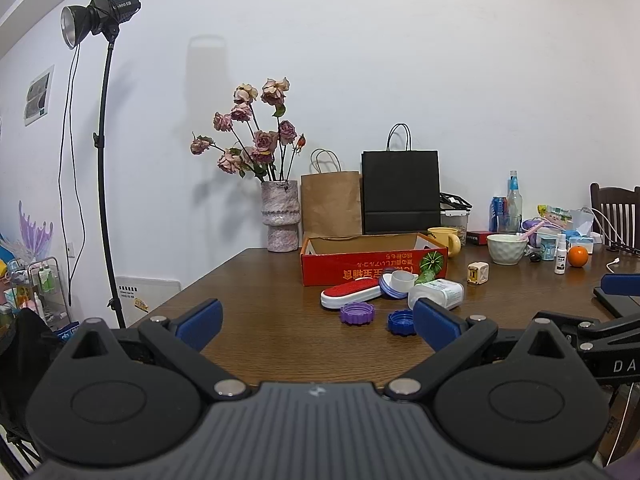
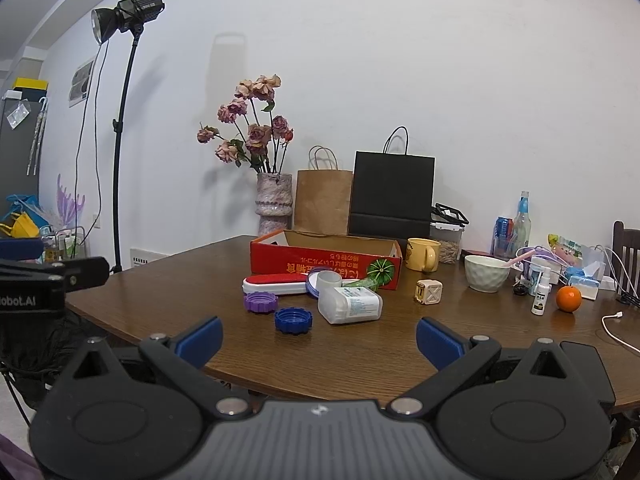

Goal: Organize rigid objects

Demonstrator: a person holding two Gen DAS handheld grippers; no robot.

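The left tool [image 1: 318, 326] is held above the near edge of the tabletop [image 1: 256, 296] with its blue-padded fingers [image 1: 200, 323] spread wide apart and nothing between them; the right tool [image 2: 319, 336] is likewise held wide apart and empty, slightly to the right of the left one, its tip being seen at the right border of the left wrist view; the rigid objects are gathered near the middle of the tabletop, well ahead of both tools; a red cardboard box [image 2: 325, 265], open at the top, is set behind them; just in front of the box a red and white oblong case [image 2: 275, 283] is laid flat, touching a purple-rimmed round lid [image 2: 316, 282] with a white cup [image 2: 329, 279] by it; a white plastic bottle [image 2: 350, 305] is laid on its side to the right of these; a purple ridged cap [image 2: 261, 302] and a blue ridged cap [image 2: 293, 320] are placed nearest the tools, close together but apart; a small cream cube [image 2: 429, 291] is seen further right, well apart from the group; a white bowl [image 2: 487, 273], a yellow mug [image 2: 423, 254] and an orange [image 2: 568, 298] are found beyond.
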